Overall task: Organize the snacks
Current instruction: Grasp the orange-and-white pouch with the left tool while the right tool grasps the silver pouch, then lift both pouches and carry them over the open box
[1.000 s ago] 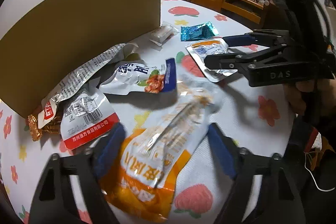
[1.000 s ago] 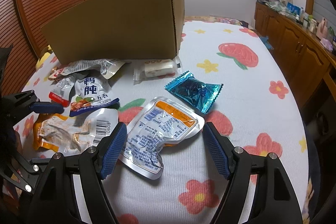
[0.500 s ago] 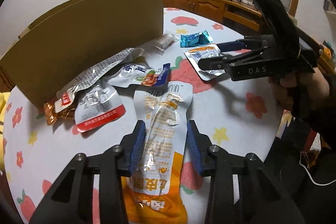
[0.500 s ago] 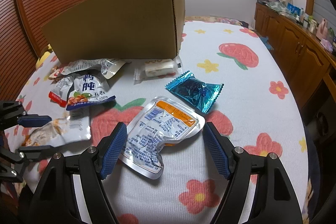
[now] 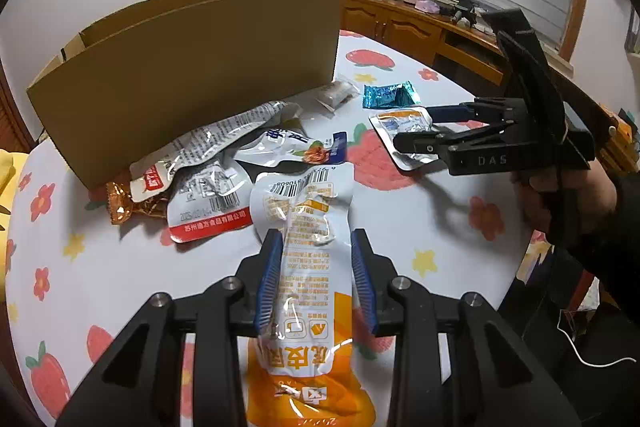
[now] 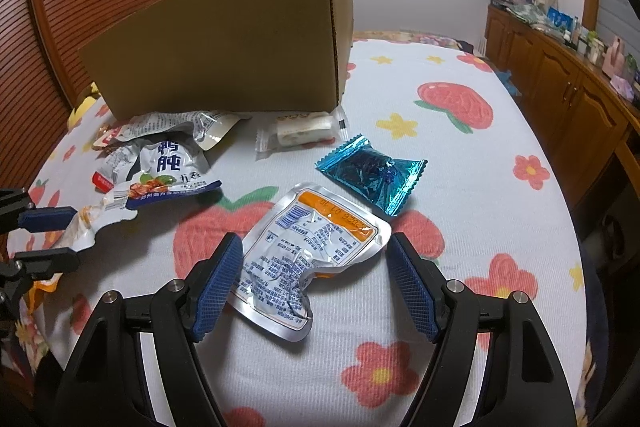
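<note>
My left claw just closed, clamping the orange-and-white foil snack pouch.

Before, it lay flat between wide jaws; now lifted before the brown cardboard box. My right claw stays apart.

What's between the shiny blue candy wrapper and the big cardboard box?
A small clear-wrapped white snack lies between the blue wrapper and the cardboard box, close to the box's corner. The right wrist view shows it best.

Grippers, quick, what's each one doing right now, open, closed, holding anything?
Left gripper: jaws have just closed on the orange-and-white snack pouch.
Right gripper: open, straddling the silver pouch, not gripping it.
</note>
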